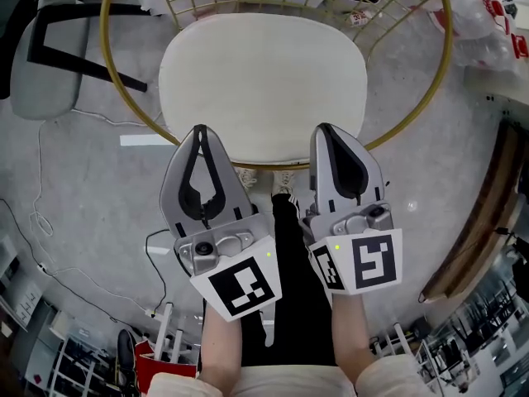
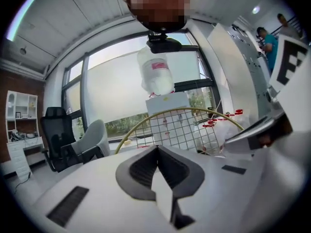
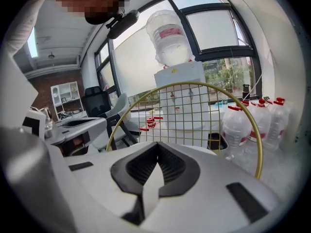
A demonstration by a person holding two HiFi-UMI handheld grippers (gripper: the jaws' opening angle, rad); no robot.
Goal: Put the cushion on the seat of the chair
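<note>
A white cushion (image 1: 263, 85) lies flat on the seat of the gold wire chair (image 1: 436, 81), filling most of it. Both grippers hover side by side just in front of the seat's near edge, apart from the cushion. My left gripper (image 1: 201, 131) is shut with nothing between its jaws. The right gripper (image 1: 324, 129) is likewise shut and empty. In the left gripper view the closed jaw tips (image 2: 157, 147) point at the chair's wire backrest (image 2: 180, 130). The right gripper view shows its shut tips (image 3: 158, 143) under the gold hoop (image 3: 194, 86).
A grey office chair (image 1: 50, 48) stands at the upper left. Large water bottles (image 1: 496, 15) crowd the upper right, and a water dispenser (image 3: 177, 81) stands behind the chair. Cables (image 1: 41, 222) trail over the floor at left. A wooden edge (image 1: 479, 222) runs along the right.
</note>
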